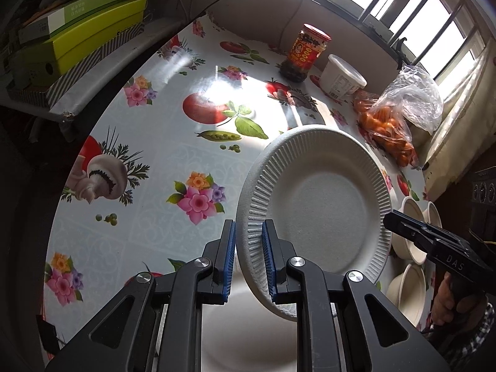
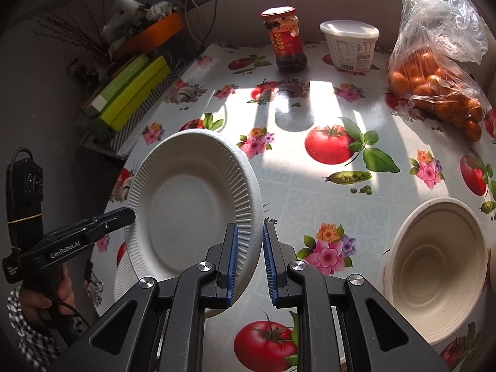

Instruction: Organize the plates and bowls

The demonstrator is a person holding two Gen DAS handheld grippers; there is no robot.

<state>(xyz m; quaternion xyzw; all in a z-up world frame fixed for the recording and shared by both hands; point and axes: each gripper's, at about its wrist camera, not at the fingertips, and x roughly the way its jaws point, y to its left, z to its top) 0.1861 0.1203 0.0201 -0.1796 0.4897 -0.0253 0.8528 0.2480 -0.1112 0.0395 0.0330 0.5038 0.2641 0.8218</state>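
- The left gripper [image 1: 248, 226] has its fingers narrowed onto the plate [image 1: 322, 204], with the rim at the plate's 8 o'clock between the blue pads. A sliver of light beside one pad suggests a shallow bite.
- The right gripper [image 2: 249, 229] is likewise closed narrow on the same plate [image 2: 186, 204], at the rim's 4 o'clock in its own view. Only the ridged edge sits between the pads.
- The plate is off the table [image 2: 310, 201] and steeply tilted, its hollow face turned toward both cameras. It hangs between the two grippers.
- Risk: the rim is thin and soft-looking. If the hands drift apart or twist against each other, it could buckle or tear, or pop out of one pinch.
- Risk: if one side lets go early, the plate would probably swing on the other pinch and drop edge-first.
- A second plate [image 1: 248, 341] lies flat directly below, toward 6 o'clock in the left view. If the held plate comes down while tilted, it may land askew or push that one along the slick cloth.
- Bowls [image 2: 434, 269] sit at 4 o'clock in the right view, close to the right gripper. A wide swing that way could knock them.
- The jar [image 2: 283, 40], tub [image 2: 348, 45] and bag [image 2: 434, 86] stand well apart, from 12 to 2 o'clock, and look safe.
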